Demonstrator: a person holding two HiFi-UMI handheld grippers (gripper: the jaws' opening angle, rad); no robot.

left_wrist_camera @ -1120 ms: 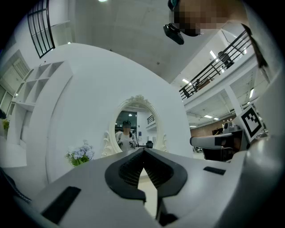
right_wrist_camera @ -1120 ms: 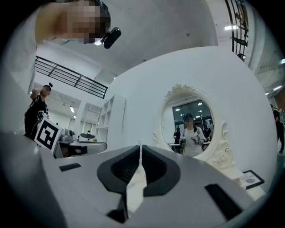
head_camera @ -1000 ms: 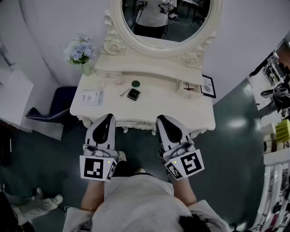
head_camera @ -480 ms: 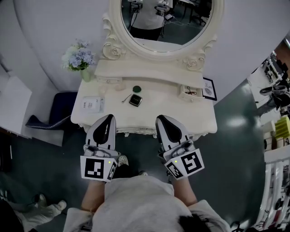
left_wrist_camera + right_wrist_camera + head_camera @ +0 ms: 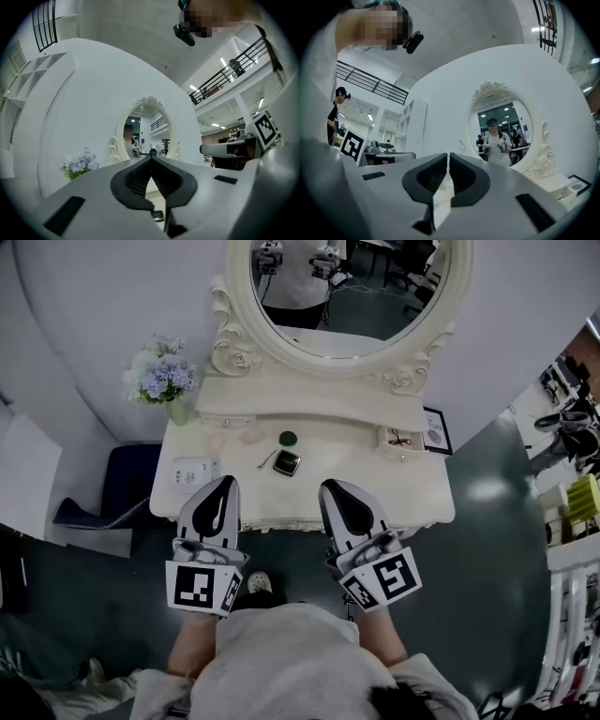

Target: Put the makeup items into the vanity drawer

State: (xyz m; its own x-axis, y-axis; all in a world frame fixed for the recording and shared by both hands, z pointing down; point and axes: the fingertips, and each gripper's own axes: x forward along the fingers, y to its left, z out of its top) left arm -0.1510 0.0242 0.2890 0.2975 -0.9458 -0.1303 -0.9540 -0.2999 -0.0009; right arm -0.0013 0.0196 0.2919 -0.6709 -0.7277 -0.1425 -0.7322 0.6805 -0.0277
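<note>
Compact (image 5: 286,462) on vanity (image 5: 375,486); ahead of left gripper (image 5: 225,481), right gripper (image 5: 328,487) (jaws together)

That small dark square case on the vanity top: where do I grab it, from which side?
Pinch the square case across two opposite edges, coming down from above: it lies flat on the vanity top, so probably only its sides offer purchase.

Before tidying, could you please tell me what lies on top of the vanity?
A green round pot, a dark square compact, a thin stick and a white packet. The left hand-held gripper and right hand-held gripper cover part of the front edge.
</note>
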